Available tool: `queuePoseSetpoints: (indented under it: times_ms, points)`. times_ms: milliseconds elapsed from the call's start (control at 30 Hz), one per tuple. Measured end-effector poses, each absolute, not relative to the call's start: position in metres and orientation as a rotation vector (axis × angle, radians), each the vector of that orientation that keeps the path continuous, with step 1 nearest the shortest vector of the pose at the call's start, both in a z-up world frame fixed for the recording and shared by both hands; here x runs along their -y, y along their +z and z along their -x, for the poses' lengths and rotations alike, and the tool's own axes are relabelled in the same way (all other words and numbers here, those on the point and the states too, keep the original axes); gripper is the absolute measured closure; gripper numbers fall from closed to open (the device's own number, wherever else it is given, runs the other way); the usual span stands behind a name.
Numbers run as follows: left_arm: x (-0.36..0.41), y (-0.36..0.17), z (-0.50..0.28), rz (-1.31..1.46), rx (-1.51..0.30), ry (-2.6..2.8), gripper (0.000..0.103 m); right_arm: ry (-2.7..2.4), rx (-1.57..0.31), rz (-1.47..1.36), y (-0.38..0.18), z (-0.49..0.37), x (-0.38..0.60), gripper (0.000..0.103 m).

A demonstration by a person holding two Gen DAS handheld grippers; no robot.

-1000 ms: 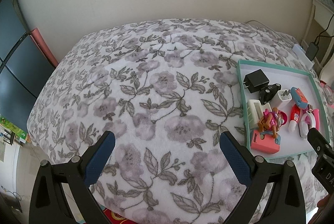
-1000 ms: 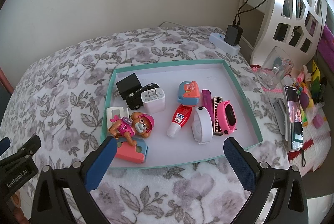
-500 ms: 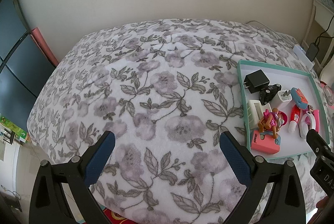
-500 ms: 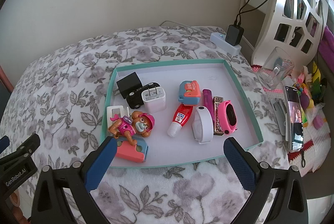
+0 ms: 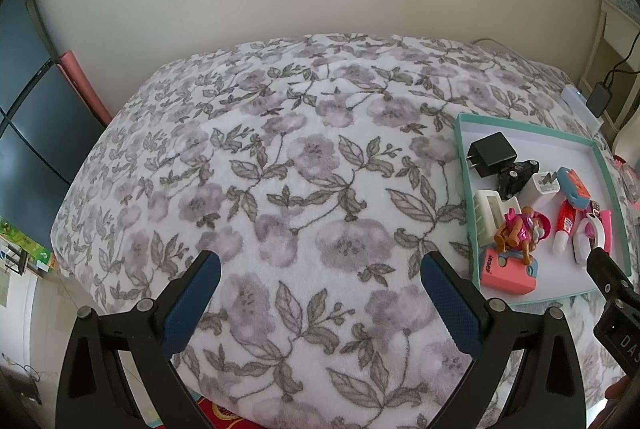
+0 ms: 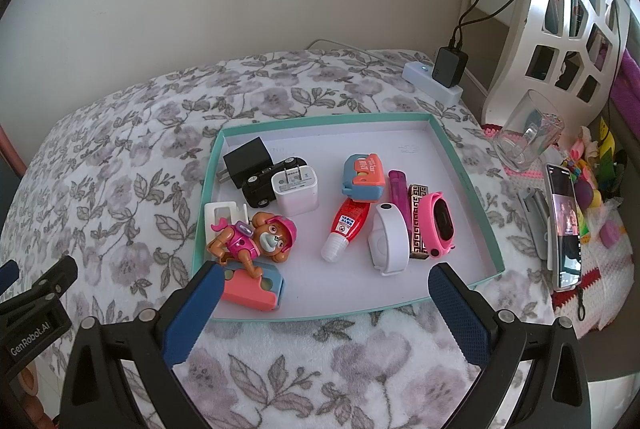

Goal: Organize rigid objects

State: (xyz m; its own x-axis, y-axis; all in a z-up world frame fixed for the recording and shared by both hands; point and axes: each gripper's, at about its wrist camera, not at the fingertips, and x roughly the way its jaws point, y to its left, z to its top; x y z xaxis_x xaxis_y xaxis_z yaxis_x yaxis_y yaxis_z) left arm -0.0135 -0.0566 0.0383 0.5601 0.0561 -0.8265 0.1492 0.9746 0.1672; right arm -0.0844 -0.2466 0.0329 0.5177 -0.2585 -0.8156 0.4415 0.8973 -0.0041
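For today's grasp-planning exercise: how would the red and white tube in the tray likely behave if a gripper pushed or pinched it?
The red and white tube lies on its side and looks round, so a sideways push would probably roll it. Its body tapers toward the ribbed white cap, so pinched there it might slip. It seems small and probably light.

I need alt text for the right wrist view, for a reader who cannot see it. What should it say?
A shallow teal-rimmed tray on a floral blanket holds small items: a pink toy pup, black charger, white charger, red glue tube and pink watch. The open right tongs hover empty at its near edge.
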Motion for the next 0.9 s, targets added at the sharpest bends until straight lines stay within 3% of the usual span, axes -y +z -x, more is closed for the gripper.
queuePoseSetpoints:
  times_ms: [900]
  points:
    - [0.0534,0.0445,0.0164,-0.207,-0.937,-0.057,0.003,-0.418,-0.943,-0.209,0.0292,0.0846,0.2446,0.000]
